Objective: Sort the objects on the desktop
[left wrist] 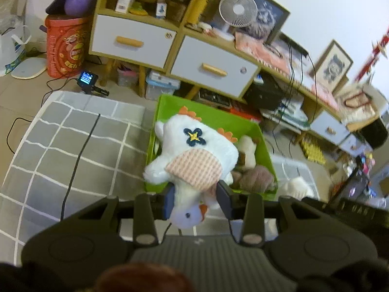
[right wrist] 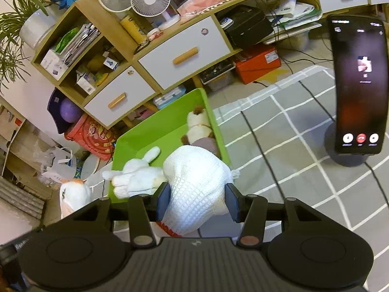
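Note:
My left gripper (left wrist: 197, 196) is shut on a white plush chicken (left wrist: 194, 150) with a blue flower patch and a pink checked belly, hanging over the green bin (left wrist: 214, 114). In the bin lie a brown-and-white plush dog (left wrist: 246, 150) and a grey-brown plush (left wrist: 255, 177). In the right wrist view my right gripper (right wrist: 198, 200) is shut on a bundle of white knitted gloves (right wrist: 194, 182), held over the near edge of the green bin (right wrist: 155, 126). The plush dog (right wrist: 198, 124) lies at the bin's far side. The chicken's head (right wrist: 73, 192) shows at the lower left.
A grey checked cloth (left wrist: 73, 141) covers the table, with black cables across it. A phone on a stand (right wrist: 357, 85) rises at the right. Behind are a wooden cabinet with white drawers (left wrist: 133, 39), two fans (left wrist: 237, 7), a red drum (left wrist: 65, 48) and floor clutter.

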Available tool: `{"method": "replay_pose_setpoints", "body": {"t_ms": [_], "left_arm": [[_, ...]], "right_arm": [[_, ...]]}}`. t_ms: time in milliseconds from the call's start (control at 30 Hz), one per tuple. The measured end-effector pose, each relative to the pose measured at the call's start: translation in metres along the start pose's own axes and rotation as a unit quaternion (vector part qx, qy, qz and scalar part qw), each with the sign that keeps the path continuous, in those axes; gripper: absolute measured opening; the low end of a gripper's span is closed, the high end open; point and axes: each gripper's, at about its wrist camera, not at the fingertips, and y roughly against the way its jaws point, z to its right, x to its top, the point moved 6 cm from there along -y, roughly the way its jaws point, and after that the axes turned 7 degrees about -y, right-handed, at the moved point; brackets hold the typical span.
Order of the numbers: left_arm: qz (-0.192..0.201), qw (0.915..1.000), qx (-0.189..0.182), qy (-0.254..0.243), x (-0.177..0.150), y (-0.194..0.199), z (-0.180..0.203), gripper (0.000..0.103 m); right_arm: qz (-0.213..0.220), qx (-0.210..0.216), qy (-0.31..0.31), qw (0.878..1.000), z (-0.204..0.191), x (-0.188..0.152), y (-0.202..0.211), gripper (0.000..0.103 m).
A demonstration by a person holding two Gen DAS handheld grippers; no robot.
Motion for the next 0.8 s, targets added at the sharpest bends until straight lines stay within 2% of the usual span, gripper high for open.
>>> {"method": "replay_pose_setpoints", "body": {"t_ms": [167, 367, 533, 800], "left_arm": [[0.01, 0.9999, 0.004, 0.008, 0.011, 0.003, -0.003, 0.036], [0.006, 0.9998, 0.018, -0.005, 0.04, -0.015, -0.003, 0.036], [0.001, 0.9996, 0.016, -0.023, 0.061, -0.049, 0.001, 0.036], [-0.022, 0.9997, 0.001, -0.013, 0.069, -0.115, -0.006, 0.036]], "right_arm": [[-0.006, 0.006, -0.004, 1.0, -0.008, 0.0, -0.007, 0.05], [-0.003, -0.002, 0.012, 1.0, -0.022, 0.022, -0.026, 0.05], [-0.004, 0.012, 0.024, 1.0, -0.035, 0.038, -0.053, 0.05], [0.0, 0.031, 0.041, 0.999, -0.039, 0.052, -0.099, 0.05]]}}
